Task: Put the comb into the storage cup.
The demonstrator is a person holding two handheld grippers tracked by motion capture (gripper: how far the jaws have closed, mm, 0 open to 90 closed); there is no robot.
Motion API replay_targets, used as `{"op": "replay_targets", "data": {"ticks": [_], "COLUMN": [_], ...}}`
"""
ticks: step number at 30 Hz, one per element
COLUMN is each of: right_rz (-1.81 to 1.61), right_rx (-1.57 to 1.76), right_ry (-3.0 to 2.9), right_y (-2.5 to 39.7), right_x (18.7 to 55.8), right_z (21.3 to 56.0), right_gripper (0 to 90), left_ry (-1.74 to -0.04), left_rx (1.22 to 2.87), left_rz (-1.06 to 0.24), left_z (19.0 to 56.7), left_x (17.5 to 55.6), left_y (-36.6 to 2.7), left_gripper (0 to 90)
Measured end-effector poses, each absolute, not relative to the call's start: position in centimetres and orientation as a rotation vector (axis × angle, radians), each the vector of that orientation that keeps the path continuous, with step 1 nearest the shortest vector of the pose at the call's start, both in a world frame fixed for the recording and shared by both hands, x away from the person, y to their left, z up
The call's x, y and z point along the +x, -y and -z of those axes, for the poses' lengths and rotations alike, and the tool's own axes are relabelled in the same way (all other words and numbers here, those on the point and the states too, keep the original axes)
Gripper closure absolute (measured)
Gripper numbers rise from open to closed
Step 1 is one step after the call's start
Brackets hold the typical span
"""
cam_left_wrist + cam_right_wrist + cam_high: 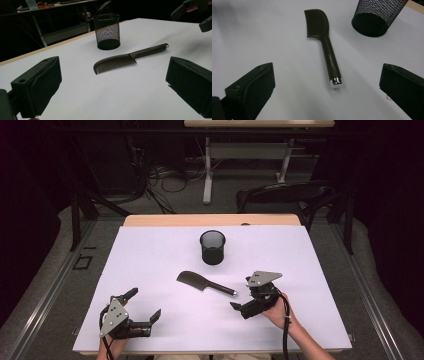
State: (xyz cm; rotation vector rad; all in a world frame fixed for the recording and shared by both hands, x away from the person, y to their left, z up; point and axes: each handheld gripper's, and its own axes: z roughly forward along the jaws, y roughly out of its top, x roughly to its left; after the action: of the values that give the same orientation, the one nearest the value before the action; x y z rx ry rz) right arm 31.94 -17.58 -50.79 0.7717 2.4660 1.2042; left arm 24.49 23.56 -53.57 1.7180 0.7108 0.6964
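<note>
Both tools hovering w/ jaws apart, comb lying free between them.

Comb is lying flat mid-surface, silver-capped handle end pointing at right tool; left tool is sitting well apart, nr the front edge. Mesh cup is standing upright just beyond comb, not touching; nothing's blocking either tool's path.

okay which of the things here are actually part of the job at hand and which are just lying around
Part of the job:
- comb, flat on the white table, nearest the right tongs, which are open
- mesh cup, upright beyond the comb
- left tongs, open, off to the side

Just lying about:
- chair behind the table
- cables on the floor
</note>
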Motion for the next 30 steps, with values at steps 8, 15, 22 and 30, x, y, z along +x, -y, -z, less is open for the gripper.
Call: {"op": "replay_targets", "data": {"ticks": [8,15,22,30], "right_rz": [-1.180,-1.141,-1.117,-1.083], "right_rx": [0.758,0.754,0.759,0.744], "right_ry": [-2.499,-2.526,-2.546,-2.568], "right_y": [16.8,16.1,15.7,15.1], "right_x": [32.6,33.0,33.7,34.2], "right_z": [50.7,50.6,50.6,50.5], "right_gripper": [0.0,0.0,0.0,0.0], "left_ry": [-0.710,-0.710,-0.712,-0.715], "left_rx": [1.717,1.713,1.712,1.711], "left_rz": [-0.701,-0.701,-0.699,-0.702], "left_z": [53.6,53.5,53.5,53.5], "left_x": [24.5,24.5,24.5,24.5], "left_y": [-23.7,-23.7,-23.7,-23.8], "left_gripper": [0.2,0.2,0.2,0.2]}}
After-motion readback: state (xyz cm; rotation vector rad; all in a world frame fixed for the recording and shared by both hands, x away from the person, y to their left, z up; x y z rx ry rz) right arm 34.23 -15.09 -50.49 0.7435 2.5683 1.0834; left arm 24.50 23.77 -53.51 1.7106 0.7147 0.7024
